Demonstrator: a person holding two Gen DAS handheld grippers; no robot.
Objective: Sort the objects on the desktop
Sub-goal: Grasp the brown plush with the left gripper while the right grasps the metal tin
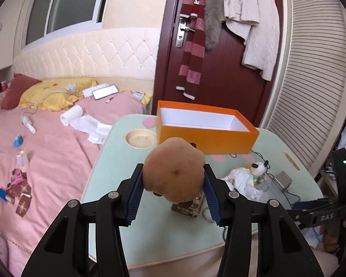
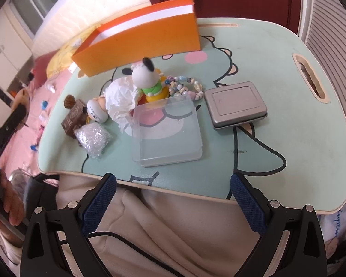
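Left wrist view: left gripper point(image 1: 173, 181) clamps a tan, rounded, fuzzy plush point(image 1: 173, 173) with one dark spot, above the table point(image 1: 108, 161), before the orange box point(image 1: 205, 133). Right gripper point(image 2: 173, 204) gapes wide, empty.

A lap table point(image 2: 288, 120) crowded with small things, a bed point(image 1: 53, 152) alongside it.

On the table, an open box point(image 2: 136, 46) stands at the far edge. In front of it a toy dog point(image 2: 145, 78) sits against crumpled paper point(image 2: 121, 99), with a bead bracelet point(image 2: 184, 87) just to its right. Nearer still lie a clear tray point(image 2: 168, 133) and, right of that, a tin point(image 2: 236, 105). Left of the paper are a round toy point(image 2: 96, 113), a small carton point(image 2: 73, 117) and a plastic bag point(image 2: 92, 138). The left gripper point(image 1: 173, 184) holds a plush toy point(image 1: 174, 175) above the carton, short of the box. The right gripper point(image 2: 173, 207) hangs over the table's near edge, above a lap.
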